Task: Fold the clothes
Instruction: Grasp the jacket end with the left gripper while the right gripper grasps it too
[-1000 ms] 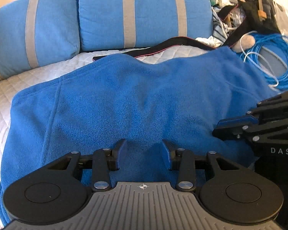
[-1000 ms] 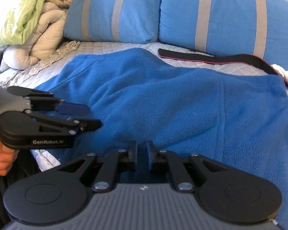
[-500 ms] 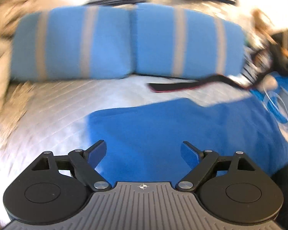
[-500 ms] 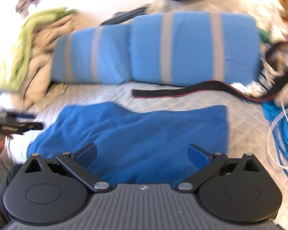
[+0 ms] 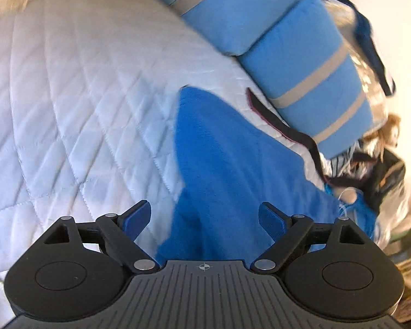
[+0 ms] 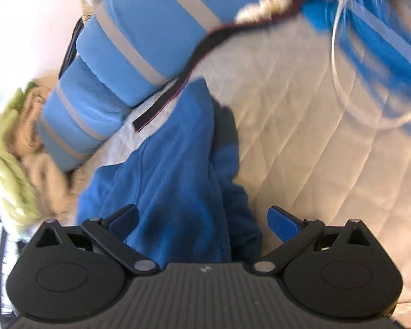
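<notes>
A blue fleece garment (image 5: 233,164) lies folded into a narrower shape on the white quilted bed (image 5: 68,123). My left gripper (image 5: 204,216) hovers over its left edge, jaws wide apart, with nothing pinched. In the right wrist view the same fleece (image 6: 172,164) runs up the middle, its right edge rumpled and in shadow. My right gripper (image 6: 202,219) stands open above that edge, its blue pads (image 6: 283,222) clear of the cloth. Both views are tilted and blurred. Neither gripper appears in the other's view.
Two blue pillows with grey stripes (image 5: 301,63) (image 6: 139,41) line the far side of the bed. A black strap (image 6: 205,52) lies in front of them. A coil of blue and white cable (image 6: 375,44) sits at the right, beige and green bedding (image 6: 13,142) at the left.
Both grippers were pinched on the fleece side by side; they have let go, opened wide and swung apart to opposite edges, each rolling so the views tilt. The fleece now lies narrower.
</notes>
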The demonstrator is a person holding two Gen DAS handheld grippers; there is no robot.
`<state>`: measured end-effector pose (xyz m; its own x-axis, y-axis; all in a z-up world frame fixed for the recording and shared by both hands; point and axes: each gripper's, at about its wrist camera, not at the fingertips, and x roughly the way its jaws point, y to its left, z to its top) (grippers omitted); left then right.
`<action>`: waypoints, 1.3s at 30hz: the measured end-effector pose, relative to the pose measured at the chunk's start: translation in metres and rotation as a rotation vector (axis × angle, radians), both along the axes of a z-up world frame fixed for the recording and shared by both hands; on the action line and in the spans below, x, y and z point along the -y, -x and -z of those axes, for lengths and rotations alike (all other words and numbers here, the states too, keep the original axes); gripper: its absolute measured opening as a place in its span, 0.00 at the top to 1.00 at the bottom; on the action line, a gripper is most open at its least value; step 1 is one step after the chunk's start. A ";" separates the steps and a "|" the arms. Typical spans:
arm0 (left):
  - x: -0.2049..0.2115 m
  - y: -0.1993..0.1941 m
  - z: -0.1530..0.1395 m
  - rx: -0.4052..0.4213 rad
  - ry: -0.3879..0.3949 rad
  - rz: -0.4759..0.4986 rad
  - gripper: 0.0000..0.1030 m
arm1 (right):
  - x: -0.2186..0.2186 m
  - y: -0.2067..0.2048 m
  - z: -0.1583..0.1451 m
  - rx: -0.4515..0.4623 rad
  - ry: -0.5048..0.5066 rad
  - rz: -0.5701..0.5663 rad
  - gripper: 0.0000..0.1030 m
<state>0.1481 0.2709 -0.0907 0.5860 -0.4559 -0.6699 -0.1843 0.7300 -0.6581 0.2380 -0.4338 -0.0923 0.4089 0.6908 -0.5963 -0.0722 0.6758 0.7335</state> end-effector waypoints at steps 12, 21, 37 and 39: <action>-0.030 -0.031 0.046 0.018 0.273 0.066 0.02 | 0.015 -0.035 0.054 -0.124 -0.229 -0.056 0.00; 0.016 -0.053 0.050 0.036 0.308 0.157 0.02 | -0.026 -0.057 0.056 -0.115 -0.273 -0.171 0.00; 0.046 -0.057 0.007 -0.059 0.209 0.118 0.77 | -0.053 -0.043 0.003 0.020 -0.264 -0.192 0.75; 0.040 -0.055 -0.005 -0.054 0.177 0.119 0.77 | -0.061 -0.040 -0.013 0.051 -0.250 -0.210 0.76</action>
